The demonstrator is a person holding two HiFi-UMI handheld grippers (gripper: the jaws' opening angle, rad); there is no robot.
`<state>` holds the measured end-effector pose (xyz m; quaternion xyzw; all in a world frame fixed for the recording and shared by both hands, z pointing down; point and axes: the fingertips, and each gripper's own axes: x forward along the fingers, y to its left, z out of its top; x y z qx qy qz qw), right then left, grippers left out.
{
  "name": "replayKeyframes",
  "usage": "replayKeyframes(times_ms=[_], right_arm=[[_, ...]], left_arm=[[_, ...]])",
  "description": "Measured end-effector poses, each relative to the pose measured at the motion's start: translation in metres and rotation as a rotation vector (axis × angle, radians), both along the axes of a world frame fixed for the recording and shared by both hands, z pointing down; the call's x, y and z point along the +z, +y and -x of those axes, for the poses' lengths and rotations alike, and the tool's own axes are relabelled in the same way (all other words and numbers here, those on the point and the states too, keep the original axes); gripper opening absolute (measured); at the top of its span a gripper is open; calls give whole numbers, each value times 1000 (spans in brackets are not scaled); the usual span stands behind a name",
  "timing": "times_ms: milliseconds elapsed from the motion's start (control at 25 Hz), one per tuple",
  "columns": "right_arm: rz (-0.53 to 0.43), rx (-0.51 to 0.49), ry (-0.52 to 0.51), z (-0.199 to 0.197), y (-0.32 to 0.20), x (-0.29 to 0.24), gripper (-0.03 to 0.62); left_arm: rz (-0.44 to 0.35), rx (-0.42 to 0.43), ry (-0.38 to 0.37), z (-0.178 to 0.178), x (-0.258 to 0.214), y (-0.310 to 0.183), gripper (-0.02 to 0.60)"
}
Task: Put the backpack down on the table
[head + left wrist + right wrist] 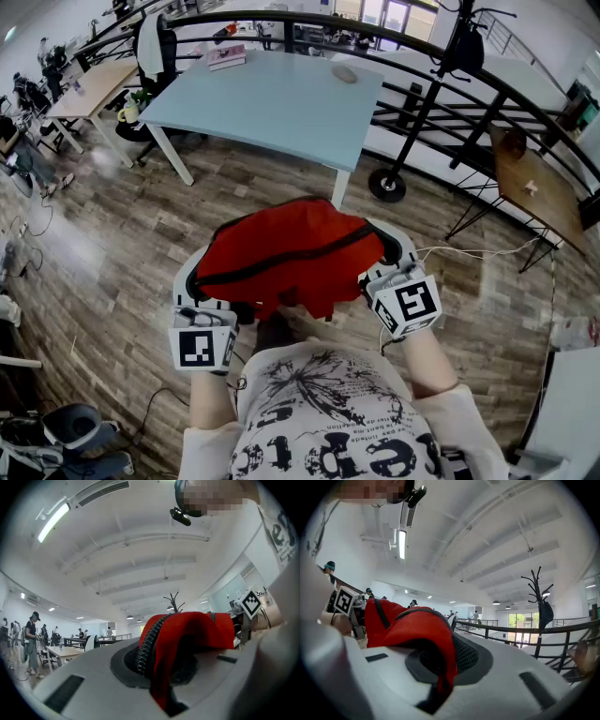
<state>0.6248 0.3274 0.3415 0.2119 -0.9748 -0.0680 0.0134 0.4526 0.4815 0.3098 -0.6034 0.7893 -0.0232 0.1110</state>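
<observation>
Backpack (286,253), red, is held in the air over the floor (122,244), close to the person's chest and slung btwn both hand-held grippers. It is not yet on the table (281,108).

L hand-held gripper (164,695) is clamped shut on a fold of red fabric beside the zip. R hand-held gripper (438,688) is likewise shut on red fabric w/ black mesh behind it. In the head view L is seen at the bag's 8 o'c end and R at its 3 o'c end.

Key relation: the table lies at 12 o'c from the bag, well apart, w/ only floor in between. The bag's long axis runs approx 8 to 2 o'c, roughly along the table's near edge. R end is judged a bit nearer the table's near corner than L, so a carry fwd by both hands together is called for.

Around: a book (225,56) is seen near the table's far edge at 11 o'c, and a small oval thing (345,73) at 1 o'c. A coat stand (422,103) is planted just beside the near corner at 1 o'c, w/ a railing (506,94) behind. The stand's base is judged the only snag for the R side.
</observation>
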Motion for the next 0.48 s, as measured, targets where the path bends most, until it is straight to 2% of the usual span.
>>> replayKeyframes(times_ms=[480], right_arm=[[20,-19,10,24,-5,9,8]], left_arm=[[17,-12,16,23,8,-7,27]])
